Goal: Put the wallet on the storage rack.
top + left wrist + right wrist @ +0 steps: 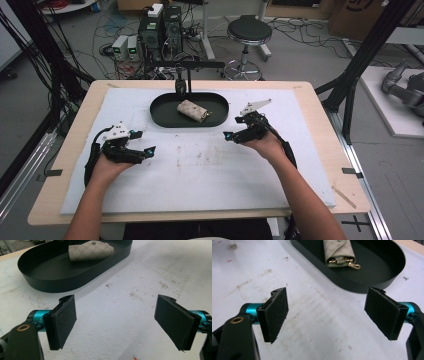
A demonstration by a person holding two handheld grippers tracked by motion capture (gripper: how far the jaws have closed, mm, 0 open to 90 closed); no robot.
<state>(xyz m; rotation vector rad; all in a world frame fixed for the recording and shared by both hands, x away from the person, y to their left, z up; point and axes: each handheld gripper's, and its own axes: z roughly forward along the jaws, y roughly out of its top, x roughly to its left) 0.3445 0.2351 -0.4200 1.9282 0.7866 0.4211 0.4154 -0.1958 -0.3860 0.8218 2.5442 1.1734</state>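
Observation:
A black oval tray (165,116) sits at the far middle of the white mat. Inside it lies a beige patterned pouch (194,111), folded over, with a gold clasp (353,265) at one end. The tray wall (75,280) and the pouch (91,251) appear ahead of the left jaws; the tray rim (372,287) and pouch (338,251) ahead of the right jaws. My left gripper (145,142) rests low on the mat at the left, open and empty. My right gripper (232,129) hovers right of the tray, open and empty.
The white mat (200,175) has brown stains (197,155) near its middle. A black camera stand (181,80) rises behind the tray. Beyond the table stand a stool (248,32), computer boxes (160,30) and cables on the floor.

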